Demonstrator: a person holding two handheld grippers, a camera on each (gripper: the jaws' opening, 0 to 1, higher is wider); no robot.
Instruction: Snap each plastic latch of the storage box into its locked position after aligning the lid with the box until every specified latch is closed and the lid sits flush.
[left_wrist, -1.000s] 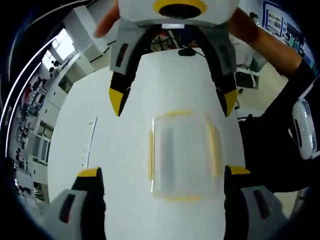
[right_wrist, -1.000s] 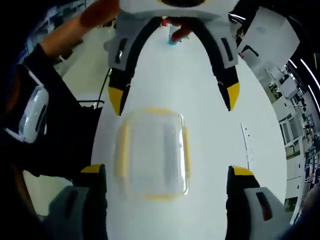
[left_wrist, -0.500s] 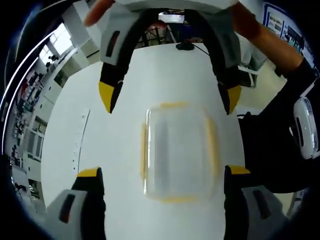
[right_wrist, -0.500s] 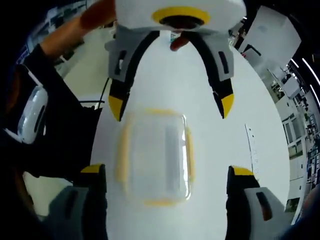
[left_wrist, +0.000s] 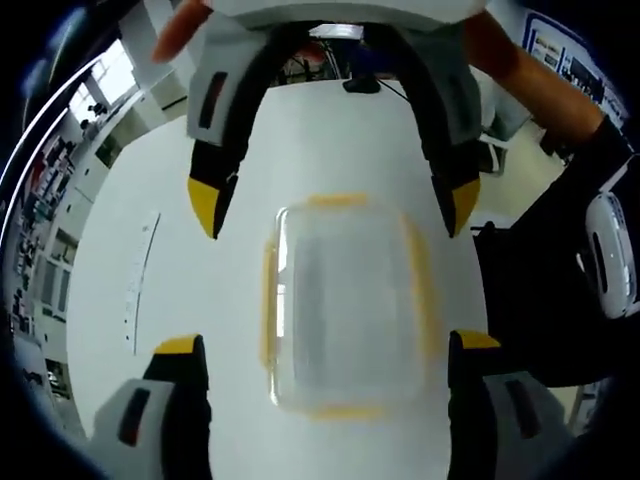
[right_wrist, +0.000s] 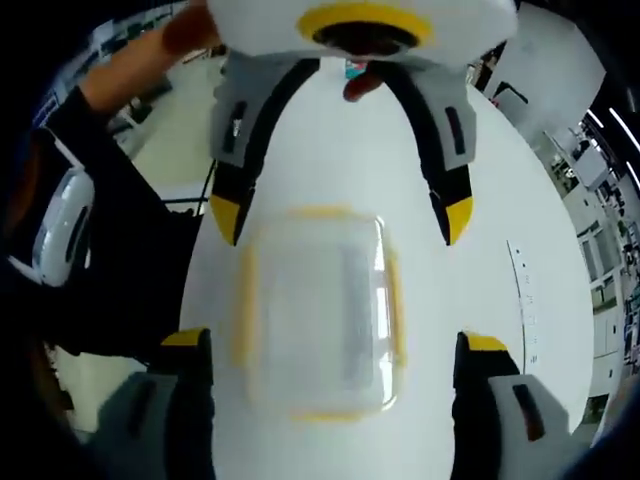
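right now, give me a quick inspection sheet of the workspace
surface: white table, bare around the box.
job's things: clear box with its lid on, flat on the table; yellow latches on all four sides; too blurred to tell whether they are snapped.
clutter: ruler-like strip lying apart from the box; small dark item at the far end.
grippers: left gripper open, jaws either side of the box; right gripper open, facing it from the opposite side; neither seen touching the box.
cables: thin dark cable near the dark item.
surroundings: person's dark sleeve; office shelving and windows behind.
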